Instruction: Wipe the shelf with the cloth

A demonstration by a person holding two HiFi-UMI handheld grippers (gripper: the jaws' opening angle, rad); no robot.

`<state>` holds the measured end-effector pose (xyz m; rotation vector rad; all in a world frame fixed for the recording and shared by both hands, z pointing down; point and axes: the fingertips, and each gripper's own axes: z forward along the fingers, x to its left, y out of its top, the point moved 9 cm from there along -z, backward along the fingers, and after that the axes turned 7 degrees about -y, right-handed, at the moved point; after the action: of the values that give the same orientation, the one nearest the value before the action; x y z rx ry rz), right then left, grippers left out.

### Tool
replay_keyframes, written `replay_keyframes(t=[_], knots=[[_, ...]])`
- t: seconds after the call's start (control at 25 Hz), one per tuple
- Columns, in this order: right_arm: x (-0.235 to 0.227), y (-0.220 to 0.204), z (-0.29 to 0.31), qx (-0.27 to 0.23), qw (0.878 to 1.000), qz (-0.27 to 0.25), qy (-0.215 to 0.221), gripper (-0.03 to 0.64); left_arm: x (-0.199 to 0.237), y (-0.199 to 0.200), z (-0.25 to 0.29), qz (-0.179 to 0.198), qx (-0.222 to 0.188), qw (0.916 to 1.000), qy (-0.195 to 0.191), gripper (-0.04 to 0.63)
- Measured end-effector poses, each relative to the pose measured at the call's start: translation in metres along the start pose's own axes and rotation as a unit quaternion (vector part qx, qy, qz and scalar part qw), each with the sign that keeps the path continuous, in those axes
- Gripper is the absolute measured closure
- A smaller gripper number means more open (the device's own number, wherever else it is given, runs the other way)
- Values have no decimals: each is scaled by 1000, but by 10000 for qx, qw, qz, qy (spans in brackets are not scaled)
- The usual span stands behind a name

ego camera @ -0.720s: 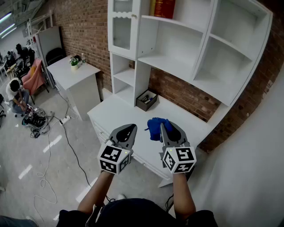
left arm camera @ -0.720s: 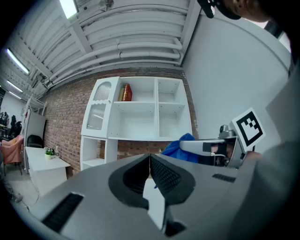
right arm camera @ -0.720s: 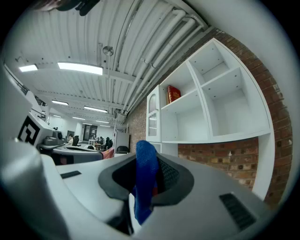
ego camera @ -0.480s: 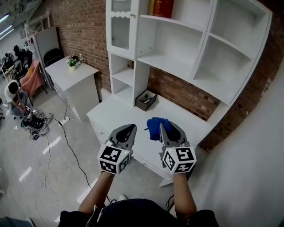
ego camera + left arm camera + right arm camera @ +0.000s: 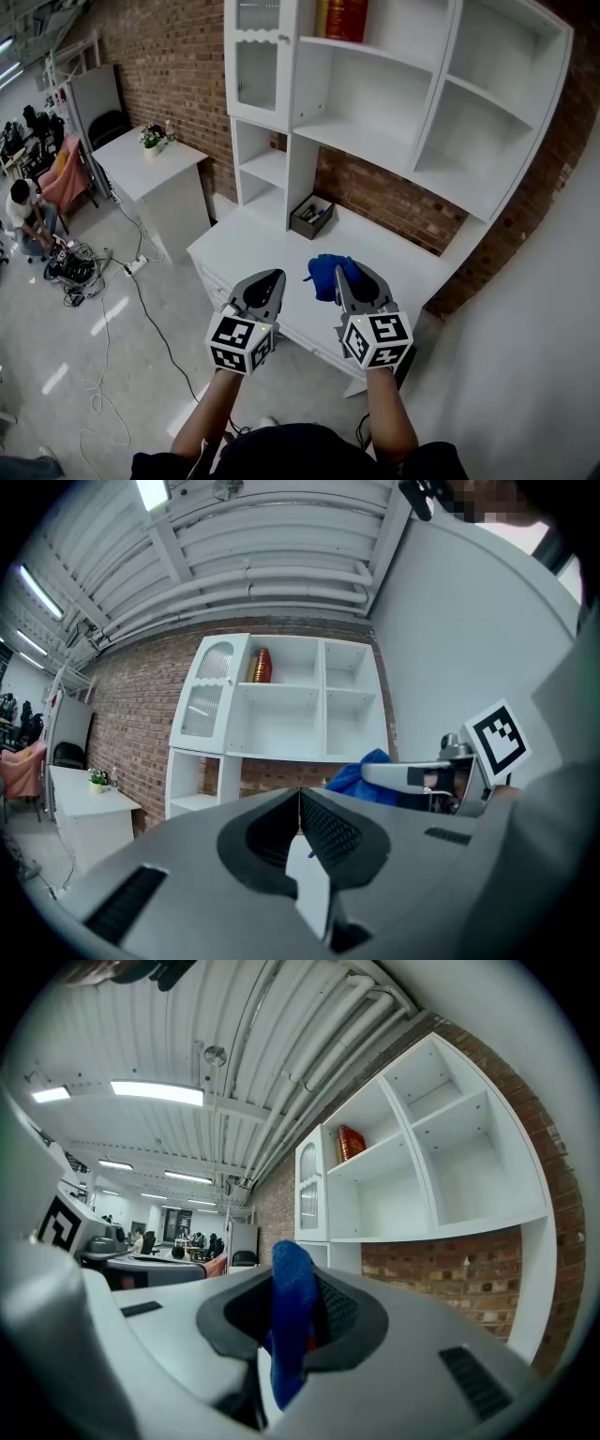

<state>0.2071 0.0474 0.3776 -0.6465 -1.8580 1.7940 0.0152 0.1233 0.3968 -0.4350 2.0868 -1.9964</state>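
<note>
Both my tongs sit a tiny bit lower in the head view than a moment ago, and the blue cloth has stayed pinched the same way. Nearest to me, in the lower middle of the frame, my left tongs [image 5: 272, 276] are closed tight with nothing in them; the left gripper view shows the two jaws pressed together. Just to the right, my right tongs [image 5: 343, 268] are squeezed on the blue cloth [image 5: 324, 274]. In the right gripper view the cloth fills the gap between the jaws and sticks up over them. It hangs over the white desk top [image 5: 246, 246] in the middle of the frame. Farther back on the desk is a small dark box [image 5: 311, 213]. Past that, in the upper half of the frame, stands the white shelf [image 5: 375, 141], with red books [image 5: 345, 17] at the top. The cloth is well apart from the shelf.
</note>
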Motion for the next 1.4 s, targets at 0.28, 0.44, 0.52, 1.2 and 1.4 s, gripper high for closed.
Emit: replay_keyframes(t=[0.28, 0.44, 0.52, 1.2, 1.4], knots=[[23, 2, 11, -41, 10000, -30, -2, 532, 19, 1, -14, 21, -12, 9999, -126, 578], [36, -3, 18, 37, 10000, -73, 54, 532, 33, -4, -21, -53, 2, 9999, -90, 578], [41, -6, 21, 91, 9999, -62, 59, 532, 38, -6, -23, -64, 53, 9999, -127, 578], [44, -14, 58, 238, 9997, -61, 44, 532, 74, -18, -8, -295, 164, 9993, -146, 578], [39, -16, 77, 259, 9996, -91, 100, 532, 89, -17, 6, -259, 143, 9995, -94, 578]])
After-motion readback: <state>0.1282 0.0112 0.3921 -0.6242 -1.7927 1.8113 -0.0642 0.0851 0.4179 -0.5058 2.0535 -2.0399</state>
